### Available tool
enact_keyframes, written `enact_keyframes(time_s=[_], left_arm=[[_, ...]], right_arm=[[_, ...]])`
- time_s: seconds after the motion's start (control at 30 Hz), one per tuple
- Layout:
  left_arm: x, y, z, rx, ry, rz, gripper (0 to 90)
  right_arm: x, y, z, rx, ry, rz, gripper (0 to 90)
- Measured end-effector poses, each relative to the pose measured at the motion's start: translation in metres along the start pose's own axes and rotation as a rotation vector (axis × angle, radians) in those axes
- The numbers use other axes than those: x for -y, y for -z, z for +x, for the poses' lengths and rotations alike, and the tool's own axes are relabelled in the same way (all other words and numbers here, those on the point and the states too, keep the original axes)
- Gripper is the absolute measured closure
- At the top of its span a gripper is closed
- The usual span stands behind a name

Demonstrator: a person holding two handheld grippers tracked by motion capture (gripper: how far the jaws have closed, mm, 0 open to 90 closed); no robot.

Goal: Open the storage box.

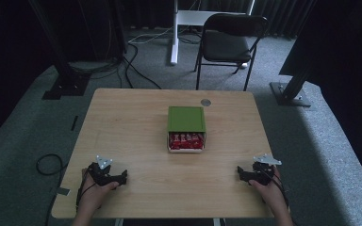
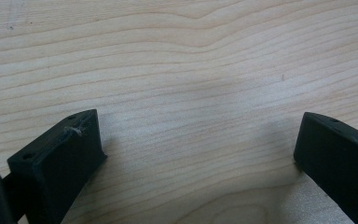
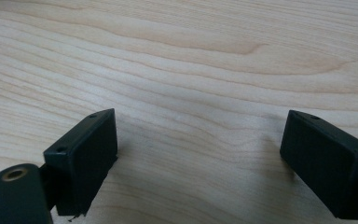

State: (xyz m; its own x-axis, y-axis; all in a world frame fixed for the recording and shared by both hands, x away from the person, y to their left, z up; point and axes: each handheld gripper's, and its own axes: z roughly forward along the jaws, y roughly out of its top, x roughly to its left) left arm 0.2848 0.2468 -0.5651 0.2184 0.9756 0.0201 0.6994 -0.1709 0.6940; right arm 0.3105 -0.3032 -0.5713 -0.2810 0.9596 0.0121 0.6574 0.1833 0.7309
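Note:
A white box [image 1: 185, 142] with a green lid [image 1: 185, 118] slid partly back sits at the middle of the wooden table [image 1: 132, 117]; red packets [image 1: 185, 140] show in its uncovered front part. My left gripper [image 1: 120, 178] rests on the table near the front left, held by a hand, jaws pointing right. My right gripper [image 1: 241, 173] rests near the front right, jaws pointing left. In the left gripper view the left gripper [image 2: 198, 144] stands open over bare wood. In the right gripper view the right gripper [image 3: 200, 140] is open too, with nothing between its jaws.
A small grey round disc [image 1: 206, 101] is set in the table behind the box. Beyond the table stand a black folding chair [image 1: 231, 37], a white stand [image 1: 175, 33] and dark frame posts [image 1: 294, 80]. Cables [image 1: 136, 70] lie on the grey carpet.

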Motion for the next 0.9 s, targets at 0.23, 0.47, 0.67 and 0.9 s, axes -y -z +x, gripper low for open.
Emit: enact_keyframes(time_s=[0.23, 0.47, 0.67, 0.9], left_arm=[[0.001, 0.001, -0.001, -0.005, 0.003, 0.002, 1.7], [0.001, 0.002, -0.009, 0.022, -0.088, -0.019, 2.2], [-0.002, 0.001, -0.020, 0.051, -0.152, -0.042, 2.2], [-0.010, 0.003, -0.034, 0.047, -0.227, -0.081, 2.1]], right_arm=[[0.000, 0.000, 0.000, 0.000, 0.000, 0.001, 10.6], [0.000, 0.000, 0.000, 0.000, 0.000, 0.001, 10.6], [0.000, 0.000, 0.000, 0.000, -0.001, 0.000, 10.6], [0.000, 0.000, 0.000, 0.000, -0.001, 0.000, 10.6]])
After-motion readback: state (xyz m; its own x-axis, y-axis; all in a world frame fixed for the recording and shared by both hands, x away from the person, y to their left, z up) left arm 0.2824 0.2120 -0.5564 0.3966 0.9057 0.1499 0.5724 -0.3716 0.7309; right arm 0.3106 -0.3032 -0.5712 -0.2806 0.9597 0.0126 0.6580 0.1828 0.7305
